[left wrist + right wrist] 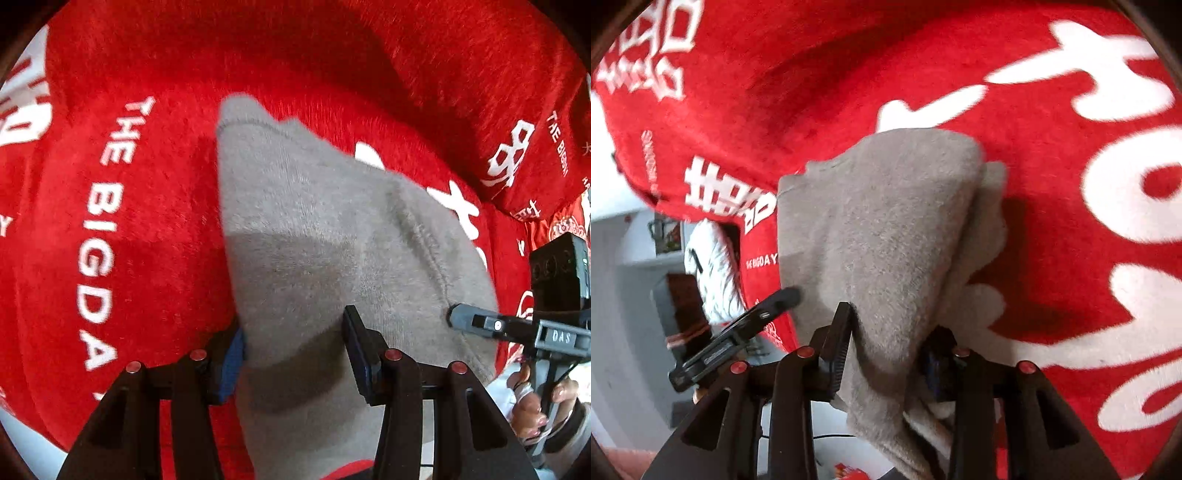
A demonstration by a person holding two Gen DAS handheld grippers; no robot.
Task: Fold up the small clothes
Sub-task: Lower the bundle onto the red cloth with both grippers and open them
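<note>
- No containers in view; red plush blanket (155,229) with white lettering fills both views as the surface under everything.
- Grey knit garment (314,236), small, fleecy, lies draped over the red blanket and hangs into both claws.
- Left claw (295,354): fingers partly apart, grey garment fills the gap between them; the blue pad (232,365) touches the cloth's left edge, the dark right pad (360,354) sits against the cloth. Clamped on the grey garment.
- Right claw (886,350): fingers partly apart with a bunched fold of the grey garment (886,229) between them, cloth draped over both pads; whether the pads press it is not clear.
- Right claw also shows at the right edge of the left wrist view (480,323), held by a hand (535,398), its tip at the garment's seamed right edge.
- Garment's far edge is folded over, a doubled layer showing at its right side in the right wrist view.
- Blanket edge drops off at left in the right wrist view; white room (624,314) beyond, blurred.
</note>
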